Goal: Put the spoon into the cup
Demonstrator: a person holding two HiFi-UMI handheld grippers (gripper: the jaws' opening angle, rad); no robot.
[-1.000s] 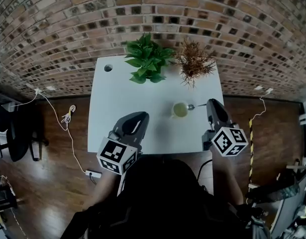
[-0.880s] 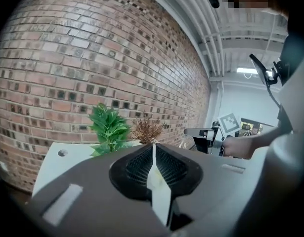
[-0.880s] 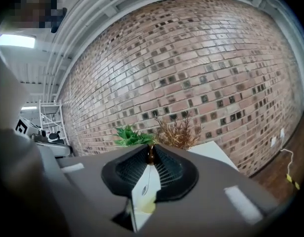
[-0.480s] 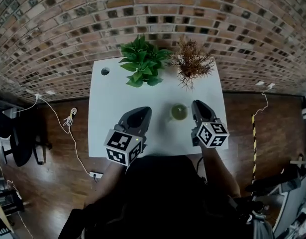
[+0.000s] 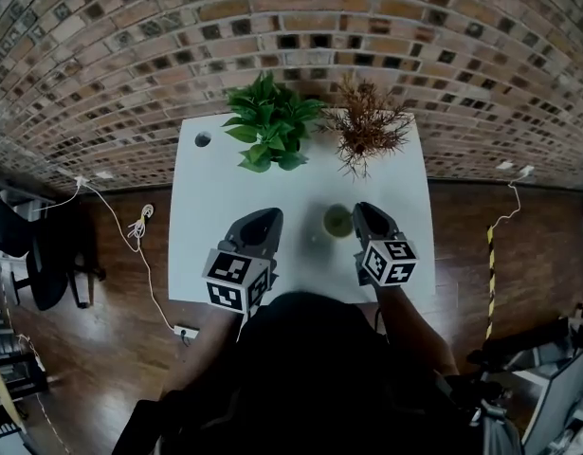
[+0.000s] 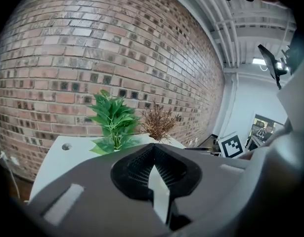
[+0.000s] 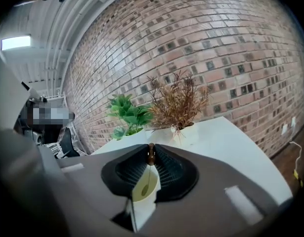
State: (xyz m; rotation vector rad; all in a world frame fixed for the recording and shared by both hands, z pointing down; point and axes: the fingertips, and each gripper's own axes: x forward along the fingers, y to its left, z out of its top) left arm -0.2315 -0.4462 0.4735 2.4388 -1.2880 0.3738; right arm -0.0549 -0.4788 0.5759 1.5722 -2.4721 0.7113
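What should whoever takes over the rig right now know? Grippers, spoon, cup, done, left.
Left gripper: jaws together, empty, over the white table, left of the cup.
Right gripper: shut on the brown handle end of the spoon, which hangs bowl-down.
Cup: upright on the table, right under the spoon; the bowl looks at or just inside its mouth.
Done: spoon picked up and brought to the cup.
Left: lower if needed, open the jaws, withdraw.
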